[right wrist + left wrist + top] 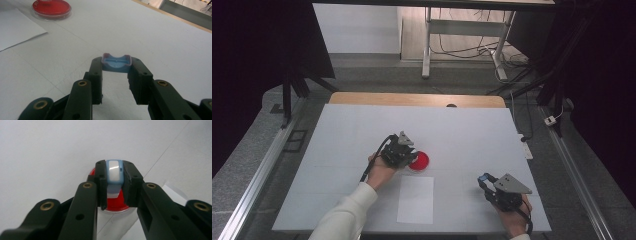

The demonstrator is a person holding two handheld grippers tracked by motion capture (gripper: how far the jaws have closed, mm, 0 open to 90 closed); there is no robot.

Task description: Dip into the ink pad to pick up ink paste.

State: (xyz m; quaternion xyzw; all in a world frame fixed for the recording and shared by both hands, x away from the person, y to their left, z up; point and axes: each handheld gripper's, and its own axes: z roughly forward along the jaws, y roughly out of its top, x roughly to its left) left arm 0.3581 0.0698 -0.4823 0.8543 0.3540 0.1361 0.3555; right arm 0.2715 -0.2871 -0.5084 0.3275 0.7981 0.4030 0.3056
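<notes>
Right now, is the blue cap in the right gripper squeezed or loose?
Squeezed: the right gripper clamps the blue cap between its jaw tips, and its rim bows inward.

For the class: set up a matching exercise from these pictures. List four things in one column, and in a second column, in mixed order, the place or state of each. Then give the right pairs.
Things:
1. red round dish
2. white paper sheet
3. light blue and white piece
4. blue cap-like piece

Places or states:
A. clamped in the right hand-held gripper
B. lying flat on the table near its front edge
C. clamped in the left hand-held gripper, above the dish
D. resting on the table just beyond the paper

Pairs: 1-D, 2-B, 3-C, 4-A
</notes>
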